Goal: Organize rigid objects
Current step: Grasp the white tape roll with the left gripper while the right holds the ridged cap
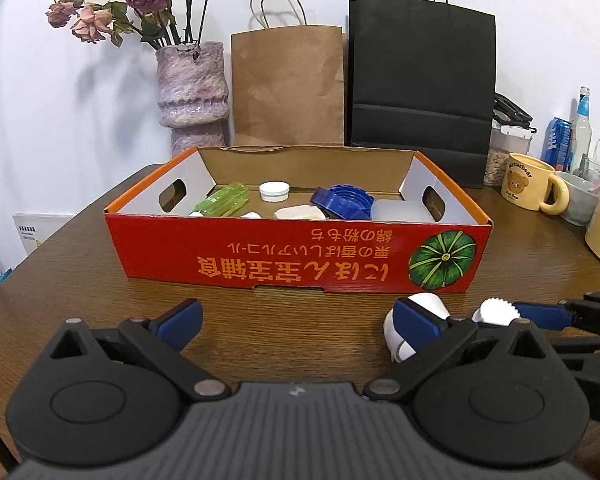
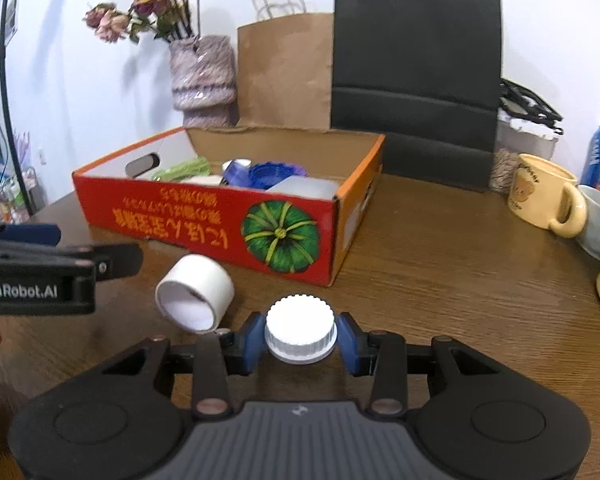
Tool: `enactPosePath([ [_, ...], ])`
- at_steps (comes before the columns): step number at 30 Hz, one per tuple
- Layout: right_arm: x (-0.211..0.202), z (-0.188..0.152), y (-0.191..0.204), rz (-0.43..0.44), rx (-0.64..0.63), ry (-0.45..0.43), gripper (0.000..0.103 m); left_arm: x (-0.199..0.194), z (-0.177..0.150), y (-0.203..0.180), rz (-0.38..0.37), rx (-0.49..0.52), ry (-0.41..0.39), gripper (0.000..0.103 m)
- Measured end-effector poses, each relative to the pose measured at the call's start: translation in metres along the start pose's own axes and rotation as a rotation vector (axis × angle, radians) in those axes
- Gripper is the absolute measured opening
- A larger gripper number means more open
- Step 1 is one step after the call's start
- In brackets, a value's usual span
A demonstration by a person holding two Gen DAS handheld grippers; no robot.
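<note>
White plastic, two loose items near the tabletop's front edge, before the red box (image 2: 204, 216). Left gripper (image 1: 296, 322): jaws standing wide, holding nothing. Cup (image 2: 196, 297): lying on its side, just beside that gripper. Ribbed cap (image 2: 300, 334): right gripper (image 2: 300, 340) is pinching it by the rim. Advice: lifting level, clearing the box's near wall, releasing low inside.

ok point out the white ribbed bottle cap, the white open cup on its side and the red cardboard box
white ribbed bottle cap (image 2: 300, 322): right wrist view, flat top.
white open cup on its side (image 2: 208, 278): right wrist view, outer wall.
red cardboard box (image 1: 260, 256): left wrist view, printed front wall.
</note>
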State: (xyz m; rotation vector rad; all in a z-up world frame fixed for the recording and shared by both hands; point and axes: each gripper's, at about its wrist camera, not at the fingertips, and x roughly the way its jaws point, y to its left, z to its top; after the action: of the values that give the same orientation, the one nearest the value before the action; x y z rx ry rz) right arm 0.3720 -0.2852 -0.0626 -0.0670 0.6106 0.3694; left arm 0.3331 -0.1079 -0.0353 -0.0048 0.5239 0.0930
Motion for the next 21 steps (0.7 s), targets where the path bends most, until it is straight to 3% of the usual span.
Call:
enactPosePath([
  [12, -0.019, 0.000, -0.031, -0.077, 0.034, -0.052, 0.039, 0.002, 0.001, -0.038, -0.036, 0.032, -0.006, 0.103],
  [21, -0.028, -0.006, -0.063, -0.128, 0.053, -0.061, 0.039, 0.018, 0.001, -0.062, -0.010, 0.037, 0.034, 0.103],
])
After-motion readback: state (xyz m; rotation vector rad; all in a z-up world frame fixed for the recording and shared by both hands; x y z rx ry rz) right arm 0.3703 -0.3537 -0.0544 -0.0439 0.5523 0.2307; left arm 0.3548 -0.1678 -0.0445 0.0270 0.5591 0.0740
